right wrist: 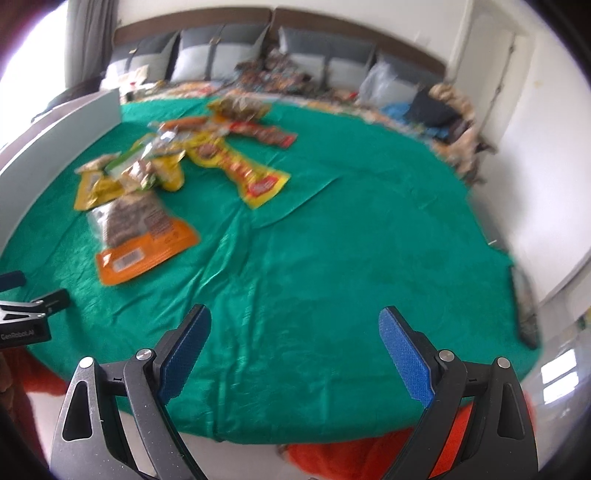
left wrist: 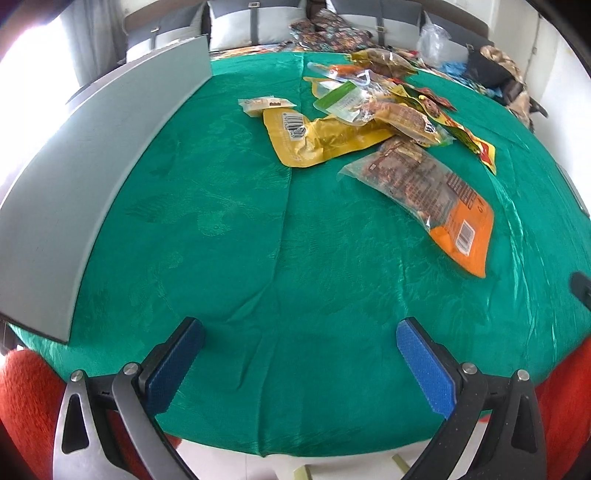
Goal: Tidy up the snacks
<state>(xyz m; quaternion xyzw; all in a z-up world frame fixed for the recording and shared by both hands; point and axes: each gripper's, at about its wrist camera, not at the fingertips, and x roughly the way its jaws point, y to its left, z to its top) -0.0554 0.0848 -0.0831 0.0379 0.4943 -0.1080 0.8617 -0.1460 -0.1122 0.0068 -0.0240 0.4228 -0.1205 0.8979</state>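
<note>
A heap of snack packets (left wrist: pixel 373 107) lies on the far half of a green tablecloth (left wrist: pixel 258 240). Nearest to me is a clear and orange packet (left wrist: pixel 428 199), with a yellow pouch (left wrist: pixel 314 138) behind it and a small pale packet (left wrist: pixel 264 104) at the heap's left. My left gripper (left wrist: pixel 300 332) hovers open over the near cloth, nothing between its blue pads. The right wrist view is blurred: the same heap (right wrist: pixel 177 158), the orange packet (right wrist: pixel 144 236) and a long yellow and red packet (right wrist: pixel 243 170) sit far left. My right gripper (right wrist: pixel 294 321) is open and empty.
A grey box wall (left wrist: pixel 92 177) runs along the table's left side. Behind the table stand a sofa with grey cushions (left wrist: pixel 251 26) and cluttered bags (left wrist: pixel 495 70). Orange-red fabric (left wrist: pixel 26 398) hangs below the cloth's near edge. The left gripper's body (right wrist: pixel 26 314) shows in the right wrist view.
</note>
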